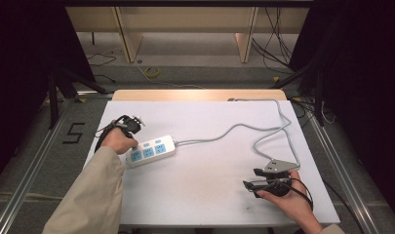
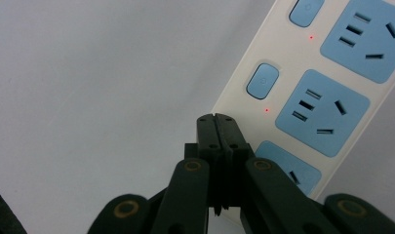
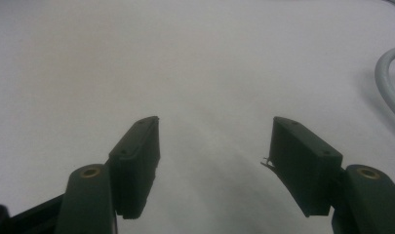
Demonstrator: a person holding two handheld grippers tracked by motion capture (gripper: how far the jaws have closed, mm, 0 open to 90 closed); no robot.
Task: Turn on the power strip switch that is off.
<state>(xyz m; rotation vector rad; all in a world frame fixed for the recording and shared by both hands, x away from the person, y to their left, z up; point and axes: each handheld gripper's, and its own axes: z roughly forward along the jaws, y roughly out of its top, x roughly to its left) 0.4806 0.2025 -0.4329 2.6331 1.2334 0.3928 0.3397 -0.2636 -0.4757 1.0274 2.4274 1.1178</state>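
Observation:
A white power strip (image 1: pixel 151 150) with blue sockets and blue switches lies on the left half of the white table top (image 1: pixel 205 195). In the left gripper view my left gripper (image 2: pixel 215 119) is shut, its tips right at the long edge of the power strip (image 2: pixel 331 97), in line with the row of switches. Whether they press anything I cannot tell. Small red lights glow beside two switches (image 2: pixel 262 81). The person's left hand (image 1: pixel 118 140) covers that end of the strip. At the front right my right gripper (image 1: pixel 251 184) (image 3: pixel 214 141) stands open over bare table, with nothing between its jaws.
The strip's grey cable (image 1: pixel 234 127) runs right across the table, loops near the right edge and leaves at the back; a bend of the cable (image 3: pixel 389 83) lies beside my right gripper. Wooden furniture legs and floor cables lie beyond the table.

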